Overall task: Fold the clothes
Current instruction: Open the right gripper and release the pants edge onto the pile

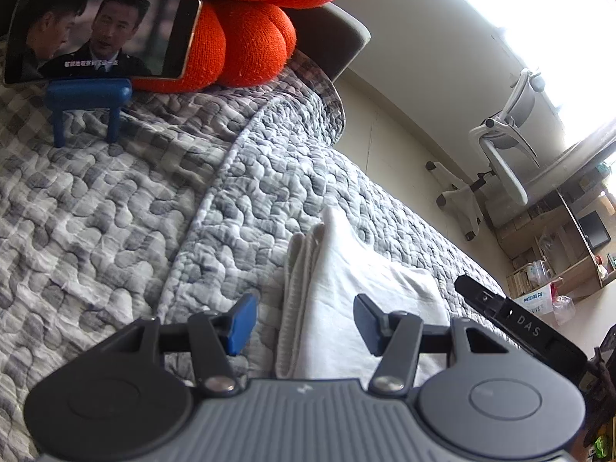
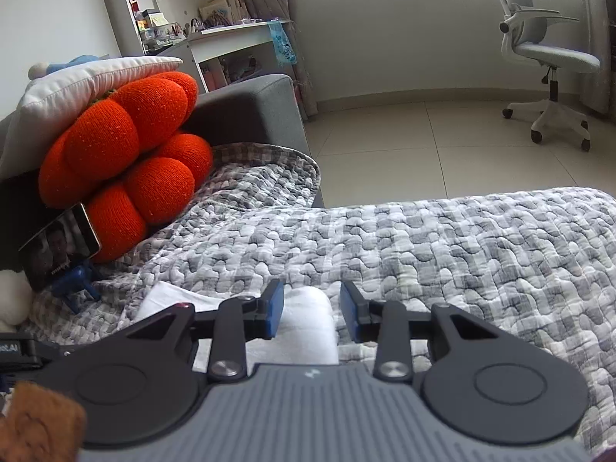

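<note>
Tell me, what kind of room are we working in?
Likely a lived-in bedroom or study: a quilted grey checked cover on a sofa or bed, a swivel desk chair, and cluttered shelves.

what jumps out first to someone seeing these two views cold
The bright orange knitted, lobed cushion leans against the grey sofa arm at the back of the grey-and-white quilted cover. In front of it a phone playing a video sits on a small blue stand. Nearer the cameras, a folded white cloth lies on the quilt.
</note>
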Tool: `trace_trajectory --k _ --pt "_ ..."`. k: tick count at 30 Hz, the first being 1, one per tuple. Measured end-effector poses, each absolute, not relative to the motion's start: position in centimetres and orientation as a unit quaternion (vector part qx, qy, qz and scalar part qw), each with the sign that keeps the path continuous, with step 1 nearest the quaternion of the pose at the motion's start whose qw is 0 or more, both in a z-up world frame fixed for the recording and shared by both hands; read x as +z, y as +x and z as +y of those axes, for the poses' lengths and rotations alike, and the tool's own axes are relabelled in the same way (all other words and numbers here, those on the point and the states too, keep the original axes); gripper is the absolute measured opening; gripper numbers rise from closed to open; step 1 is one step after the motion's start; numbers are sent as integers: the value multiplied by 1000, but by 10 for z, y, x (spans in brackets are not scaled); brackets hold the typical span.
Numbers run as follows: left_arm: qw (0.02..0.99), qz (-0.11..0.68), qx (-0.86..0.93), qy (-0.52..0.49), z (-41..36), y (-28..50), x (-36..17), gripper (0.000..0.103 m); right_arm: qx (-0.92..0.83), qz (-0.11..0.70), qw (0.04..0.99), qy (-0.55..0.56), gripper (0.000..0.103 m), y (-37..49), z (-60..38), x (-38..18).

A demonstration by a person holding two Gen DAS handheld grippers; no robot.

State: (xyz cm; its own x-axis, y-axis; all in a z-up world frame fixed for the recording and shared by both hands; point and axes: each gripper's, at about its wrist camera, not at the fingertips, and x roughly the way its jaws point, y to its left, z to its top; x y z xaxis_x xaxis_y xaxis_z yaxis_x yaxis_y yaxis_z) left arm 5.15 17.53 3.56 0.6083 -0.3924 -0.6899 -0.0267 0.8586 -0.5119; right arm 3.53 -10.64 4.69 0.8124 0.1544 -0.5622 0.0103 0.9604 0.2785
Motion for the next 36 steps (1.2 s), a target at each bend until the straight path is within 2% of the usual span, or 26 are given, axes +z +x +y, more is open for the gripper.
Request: trace_trajectory --k 9,19,36 --pt "853 443 -76 -267 185 63 27 57 123 363 918 104 37 30 -66 51" --pt "848 450 -56 -275 194 63 24 55 213 383 897 50 37 29 -17 45" --pt "842 458 -54 -282 196 65 22 55 241 396 886 9 37 28 7 33"
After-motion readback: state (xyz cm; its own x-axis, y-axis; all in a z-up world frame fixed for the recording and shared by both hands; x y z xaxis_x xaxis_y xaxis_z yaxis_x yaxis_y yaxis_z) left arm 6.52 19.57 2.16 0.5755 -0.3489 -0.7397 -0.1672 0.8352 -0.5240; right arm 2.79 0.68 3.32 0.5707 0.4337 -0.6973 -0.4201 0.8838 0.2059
